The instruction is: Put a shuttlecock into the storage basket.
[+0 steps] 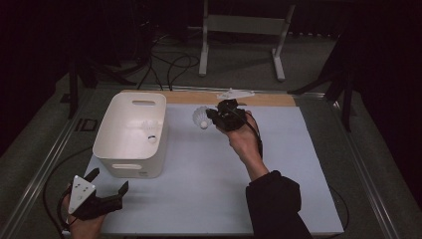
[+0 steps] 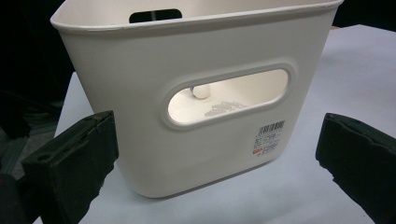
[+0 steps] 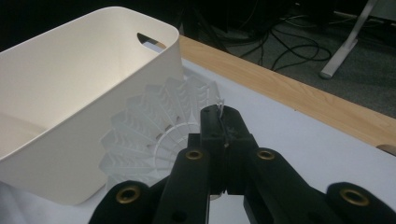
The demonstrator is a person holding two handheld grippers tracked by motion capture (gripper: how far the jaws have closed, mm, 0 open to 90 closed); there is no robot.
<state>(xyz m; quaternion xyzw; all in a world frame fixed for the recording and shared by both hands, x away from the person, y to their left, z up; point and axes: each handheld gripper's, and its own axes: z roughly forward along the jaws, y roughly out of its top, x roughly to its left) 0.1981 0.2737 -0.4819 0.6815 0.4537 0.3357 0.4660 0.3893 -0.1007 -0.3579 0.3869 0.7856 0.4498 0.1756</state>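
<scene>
A white plastic bin [image 1: 130,166] with handle cutouts stands on the left of the pale table mat [image 1: 209,184]. One white shuttlecock [image 1: 151,131] lies inside it; its cork [image 2: 201,91] shows through the bin's [image 2: 140,74] near handle slot. My right gripper [image 1: 211,116] hovers just right of the bin's far end, shut on the skirt edge of a second white shuttlecock [image 1: 200,118]. Up close, that feathered skirt [image 3: 154,128] fans out left of my right gripper [image 3: 222,123], beside the bin wall [image 3: 70,135]. At the table's near left corner my left gripper [image 1: 107,183] stands open, facing the bin, with nothing between its pads [image 2: 74,163].
A wooden strip [image 1: 268,98] runs along the table's far edge, with a small white object [image 1: 235,93] lying on it. Beyond it, white stand legs [image 1: 278,59] and dark cables [image 1: 174,64] lie on the floor. The person's right forearm [image 1: 271,199] crosses the mat's near right.
</scene>
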